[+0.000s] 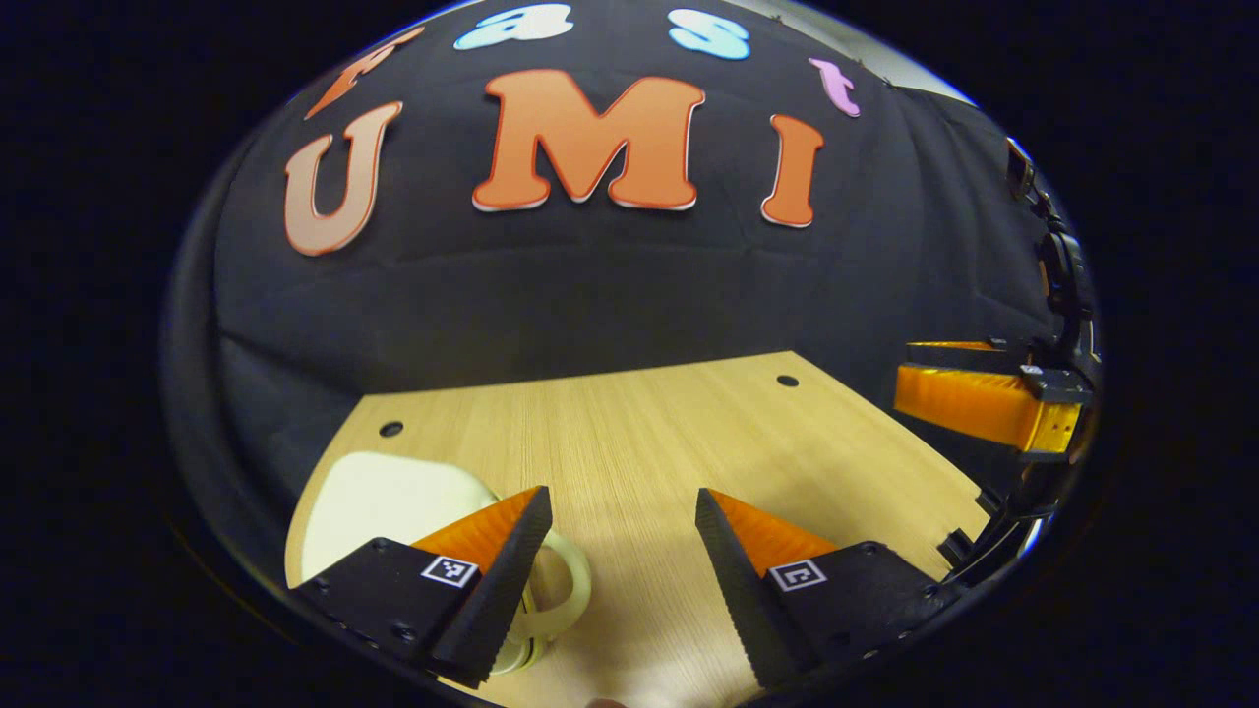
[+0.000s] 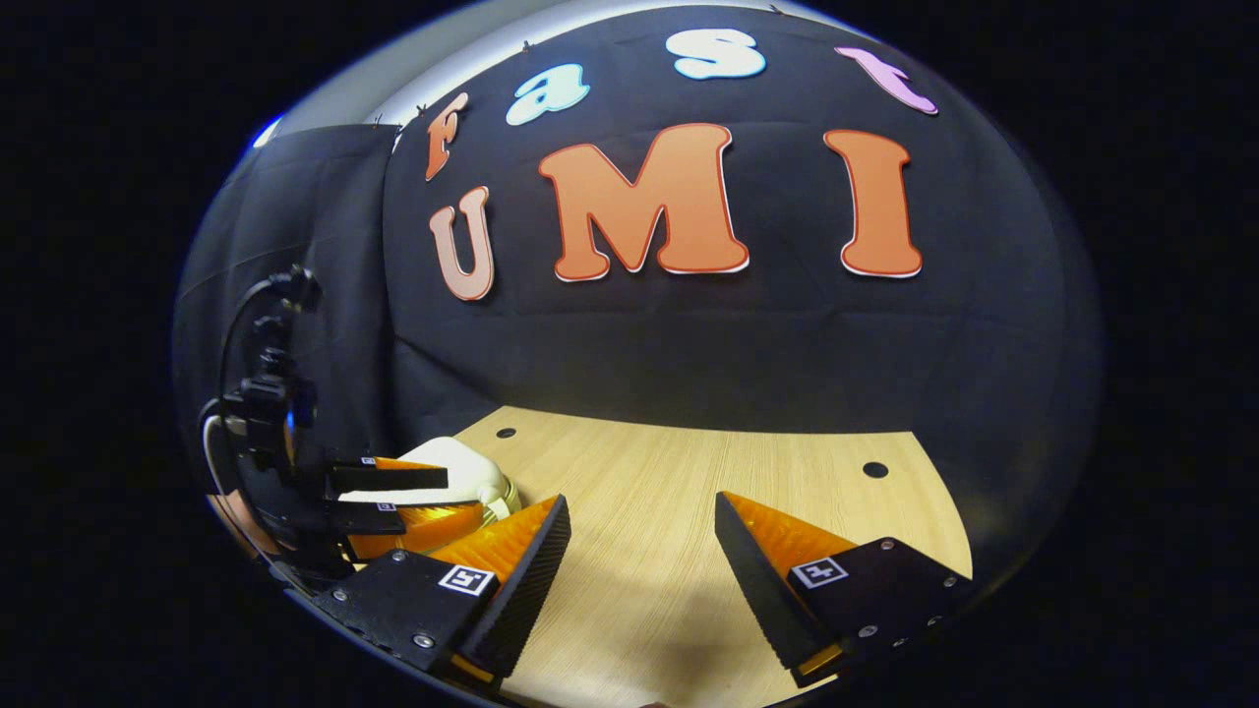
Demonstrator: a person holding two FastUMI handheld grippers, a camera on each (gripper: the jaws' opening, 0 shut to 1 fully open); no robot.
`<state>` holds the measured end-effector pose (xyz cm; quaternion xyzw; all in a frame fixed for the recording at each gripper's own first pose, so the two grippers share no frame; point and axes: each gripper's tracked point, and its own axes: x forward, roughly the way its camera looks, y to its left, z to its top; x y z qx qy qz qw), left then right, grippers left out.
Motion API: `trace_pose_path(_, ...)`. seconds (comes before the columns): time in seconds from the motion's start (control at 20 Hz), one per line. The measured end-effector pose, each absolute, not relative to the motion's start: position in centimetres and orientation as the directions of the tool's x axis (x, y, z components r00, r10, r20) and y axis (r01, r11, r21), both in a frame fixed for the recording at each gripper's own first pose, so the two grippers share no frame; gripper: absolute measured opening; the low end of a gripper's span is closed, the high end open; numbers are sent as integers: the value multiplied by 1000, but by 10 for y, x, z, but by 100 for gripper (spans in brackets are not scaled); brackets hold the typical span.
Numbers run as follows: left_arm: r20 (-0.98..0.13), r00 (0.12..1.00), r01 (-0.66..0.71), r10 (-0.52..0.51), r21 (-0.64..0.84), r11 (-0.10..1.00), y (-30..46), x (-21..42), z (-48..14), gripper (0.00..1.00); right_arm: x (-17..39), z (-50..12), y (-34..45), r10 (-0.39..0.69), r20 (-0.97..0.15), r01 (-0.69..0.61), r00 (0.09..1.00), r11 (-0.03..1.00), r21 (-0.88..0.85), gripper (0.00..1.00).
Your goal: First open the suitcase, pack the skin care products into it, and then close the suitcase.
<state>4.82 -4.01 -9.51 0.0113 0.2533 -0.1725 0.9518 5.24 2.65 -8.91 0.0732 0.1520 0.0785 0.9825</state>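
Observation:
A small cream suitcase [image 1: 393,501] with a looped handle [image 1: 566,580] lies on the wooden table at the lower left of the left gripper view, partly hidden behind my left finger. My left gripper [image 1: 622,497] is open just right of the case, with bare table between its fingers. In the right gripper view the suitcase [image 2: 457,467] sits at the table's far left with the left gripper [image 2: 413,497] hovering over its near side. My right gripper [image 2: 642,501] stands open above the middle of the table, holding nothing. It appears at the right edge of the left gripper view as the right gripper [image 1: 969,393].
The light wooden table [image 1: 669,423] has small round holes [image 1: 787,380] near its back corners. The black cloth wall [image 2: 689,344] rises right behind the table's far edge and wraps around the sides. A cable [image 2: 231,344] loops up from the left gripper's body.

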Motion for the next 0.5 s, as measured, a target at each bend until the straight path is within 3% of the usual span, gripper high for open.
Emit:
trace_pose_path(0.15, -385, 877, 294, -289, -46, 955, -42, 55, -51, 97, 62, -72, 27, 137, -233, -103, 963, 983, 154, 94)
trace_pose_path(0.5, -186, 971, 159, -149, 41, 986, -16, 58, 20, 97, 75, -21, 42, 83, -75, -75, 994, 992, 101, 94)
